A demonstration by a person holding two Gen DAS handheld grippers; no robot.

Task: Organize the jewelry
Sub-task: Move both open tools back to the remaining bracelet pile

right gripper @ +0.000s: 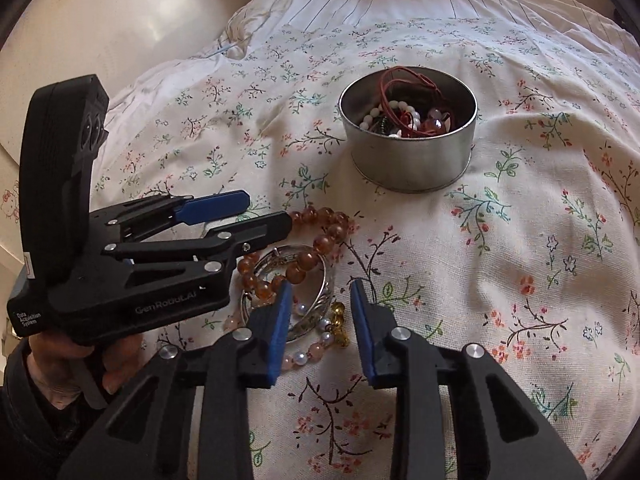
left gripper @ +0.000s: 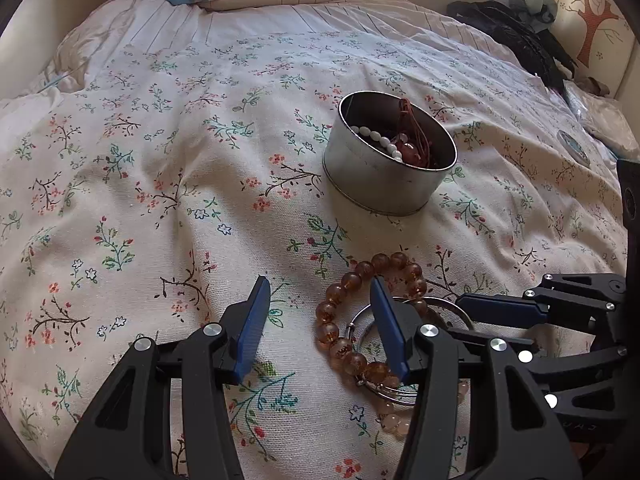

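Note:
A heap of jewelry lies on the floral quilt: an amber bead bracelet (left gripper: pixel 340 312) (right gripper: pixel 320 240), a silver bangle (left gripper: pixel 400 396) (right gripper: pixel 316 320), a pink-and-pearl strand (right gripper: pixel 308 354) and a small gold piece (right gripper: pixel 338 314). My left gripper (left gripper: pixel 319 282) (right gripper: pixel 264 216) is open over it, one finger standing inside the amber loop and the loop's left arc between the jaws. My right gripper (right gripper: pixel 320 286) (left gripper: pixel 464 316) stands partly open over the bangle's rim and the gold piece, its pads clear of both. Beyond the heap is a round metal tin (left gripper: pixel 384 184) (right gripper: pixel 412 164) holding white beads, red beads and red cord.
The quilt (left gripper: pixel 160 160) covers a bed, rumpled toward the far end. Dark clothing (left gripper: pixel 520 40) lies at the far right, and a small round disc (left gripper: pixel 574 146) rests on the quilt to the right of the tin. A person's hand (right gripper: pixel 80 364) holds the left gripper.

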